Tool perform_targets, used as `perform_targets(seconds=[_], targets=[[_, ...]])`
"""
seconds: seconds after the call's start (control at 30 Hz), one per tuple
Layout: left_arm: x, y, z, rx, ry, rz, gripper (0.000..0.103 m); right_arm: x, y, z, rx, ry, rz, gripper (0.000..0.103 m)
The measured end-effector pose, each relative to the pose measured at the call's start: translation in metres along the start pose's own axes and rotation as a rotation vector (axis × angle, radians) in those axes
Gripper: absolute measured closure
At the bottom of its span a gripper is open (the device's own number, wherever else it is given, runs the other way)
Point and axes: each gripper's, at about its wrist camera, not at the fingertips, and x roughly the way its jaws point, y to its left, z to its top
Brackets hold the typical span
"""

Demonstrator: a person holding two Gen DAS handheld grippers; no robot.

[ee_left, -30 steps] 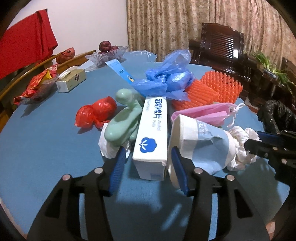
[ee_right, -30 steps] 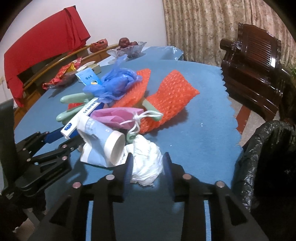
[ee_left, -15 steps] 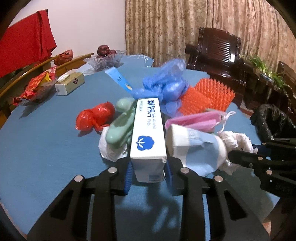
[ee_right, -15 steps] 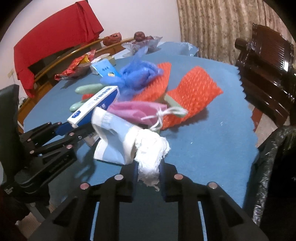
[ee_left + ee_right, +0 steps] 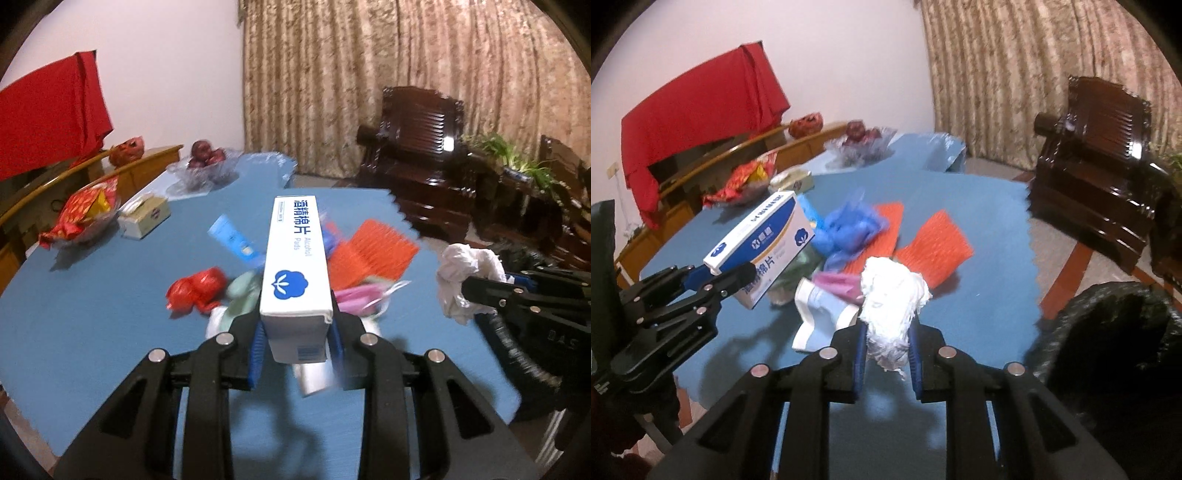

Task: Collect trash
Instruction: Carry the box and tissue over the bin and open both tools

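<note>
Left gripper: clamped on the near end of a long white-and-blue cardboard box of alcohol pads, lifted clear of the table.
Right gripper: pinching a crumpled white tissue wad, also off the surface.
Pile: red foam mesh sheets, a blue plastic bag and a flattened paper cup lie on the blue tablecloth.
Edges: black trash bag gapes just past the table's right edge; cloth there bare.

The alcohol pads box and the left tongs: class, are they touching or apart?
Touching. The left wrist view shows the left tongs closed on the alcohol pads box, a blue pad pressed flat against each side, box lifted off the blue table.
</note>
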Motion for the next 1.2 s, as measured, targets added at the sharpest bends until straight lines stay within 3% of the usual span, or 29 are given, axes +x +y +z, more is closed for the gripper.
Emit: perform_targets(seconds=[0.3,0.73,1.07,1.2], targets=[[-0.006,-0.066,0.013,0.079,-0.017,-0.163,0.075,-0.047,-0.050,-0.008,0.072,-0.036,-0.128,0.084],[0.015,-0.173,0.008,0.177,-0.006,-0.377,0.075,-0.103,-0.144,-0.060,0.238,-0.017,-0.381,0.084],[0.045,-0.247,-0.013,0.246,0.071,-0.495,0.074,-0.115,-0.184,-0.085,0.331,0.030,-0.470,0.080],[0.054,-0.256,-0.019,0.260,0.105,-0.518,0.072,-0.117,-0.188,-0.096,0.353,0.048,-0.483,0.077]])
